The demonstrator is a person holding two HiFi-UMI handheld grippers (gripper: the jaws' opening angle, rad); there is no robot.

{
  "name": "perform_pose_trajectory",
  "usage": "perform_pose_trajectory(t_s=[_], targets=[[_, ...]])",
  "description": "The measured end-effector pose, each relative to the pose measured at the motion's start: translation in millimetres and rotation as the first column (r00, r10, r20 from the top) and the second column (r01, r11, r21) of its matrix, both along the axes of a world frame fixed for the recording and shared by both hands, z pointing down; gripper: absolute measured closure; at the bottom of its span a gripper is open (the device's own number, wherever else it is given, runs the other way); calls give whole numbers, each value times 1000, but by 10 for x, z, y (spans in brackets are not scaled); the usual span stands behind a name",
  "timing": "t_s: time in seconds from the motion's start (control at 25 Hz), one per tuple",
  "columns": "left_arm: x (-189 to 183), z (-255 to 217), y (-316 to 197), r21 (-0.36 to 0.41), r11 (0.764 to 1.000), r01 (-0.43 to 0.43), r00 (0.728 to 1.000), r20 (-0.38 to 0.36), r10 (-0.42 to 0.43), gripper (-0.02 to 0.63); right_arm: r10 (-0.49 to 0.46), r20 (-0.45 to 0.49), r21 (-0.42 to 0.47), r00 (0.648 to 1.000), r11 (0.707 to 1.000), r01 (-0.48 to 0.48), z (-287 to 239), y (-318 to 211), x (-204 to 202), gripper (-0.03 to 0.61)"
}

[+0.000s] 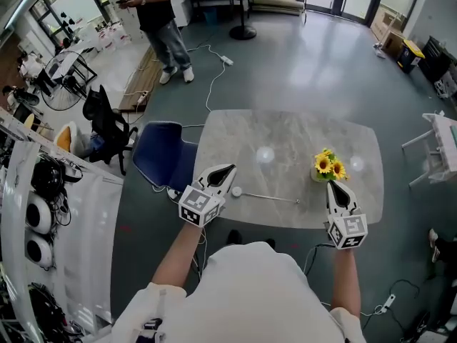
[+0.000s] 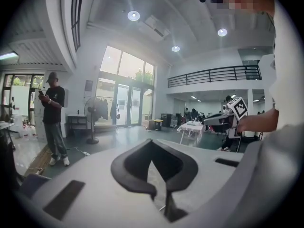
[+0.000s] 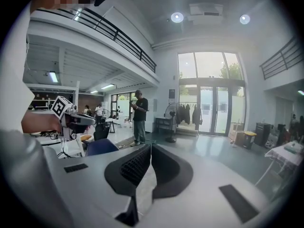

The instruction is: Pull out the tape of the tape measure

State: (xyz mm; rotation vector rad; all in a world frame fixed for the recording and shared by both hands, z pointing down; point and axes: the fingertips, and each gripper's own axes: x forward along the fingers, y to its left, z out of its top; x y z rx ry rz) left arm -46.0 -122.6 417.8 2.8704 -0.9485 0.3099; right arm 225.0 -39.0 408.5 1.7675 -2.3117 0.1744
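Note:
A small round white tape measure (image 1: 236,191) lies on the marble table (image 1: 285,141) near its front edge. Its thin tape (image 1: 268,198) runs out to the right across the tabletop. My left gripper (image 1: 228,168) hovers just left of the case, shut, with nothing between its jaws. My right gripper (image 1: 335,186) is held past the tape's right end, also shut and empty. In the left gripper view the jaws (image 2: 151,141) meet at their tips, with only the room beyond. The right gripper view shows its jaws (image 3: 150,146) closed together the same way.
A vase of sunflowers (image 1: 328,166) stands on the table just beyond my right gripper. A blue chair (image 1: 163,152) sits at the table's left side. A person (image 1: 161,20) stands on the far floor, near cables (image 1: 214,77) and a standing fan (image 1: 243,27).

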Motion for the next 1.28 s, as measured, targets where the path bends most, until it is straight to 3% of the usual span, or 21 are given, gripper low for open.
perform_pose_trajectory(t_s=[1.28], targets=[[-30,125,-80,-15,999,32,999,9,-31,606,-12,22,13,1000,1000,11,26,-111,19,545]])
